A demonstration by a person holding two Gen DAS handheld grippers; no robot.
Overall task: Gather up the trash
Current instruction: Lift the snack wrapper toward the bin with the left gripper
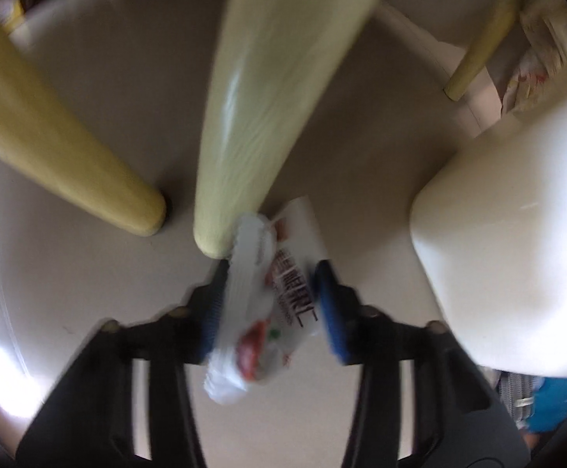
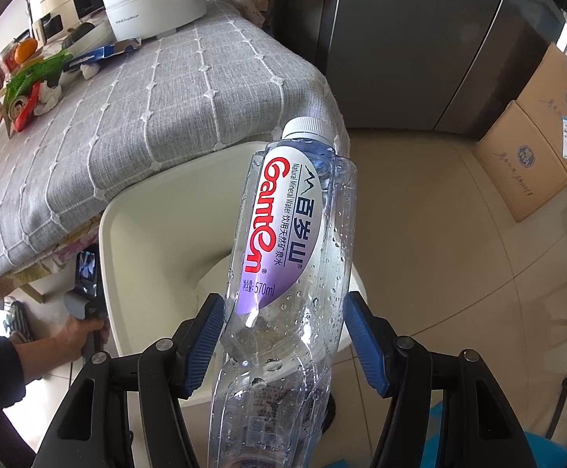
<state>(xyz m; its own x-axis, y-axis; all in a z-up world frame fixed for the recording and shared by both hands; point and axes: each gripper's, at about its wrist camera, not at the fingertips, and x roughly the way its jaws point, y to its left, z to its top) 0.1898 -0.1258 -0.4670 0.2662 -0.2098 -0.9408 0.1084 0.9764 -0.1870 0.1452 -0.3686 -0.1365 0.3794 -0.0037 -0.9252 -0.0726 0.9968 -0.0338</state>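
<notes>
Your left gripper (image 1: 271, 304): white snack wrapper (image 1: 260, 300) between pads at foot of yellow chair leg (image 1: 244, 148), long axis along fingers; blur hides whether pads press, cannot tell. Your right gripper (image 2: 283, 335) clamps water bottle (image 2: 287, 241), cap pointing away.

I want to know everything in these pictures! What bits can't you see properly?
- Left wrist view: the crumpled white snack wrapper with red print between the left gripper pads is motion-blurred; its text is unreadable, and whether both pads press it is unclear.
- Right wrist view: the clear plastic water bottle with a purple label in the right gripper is cut off by the bottom edge.
- Right wrist view: the small toys on the grey tablecloth are too small to identify.
</notes>
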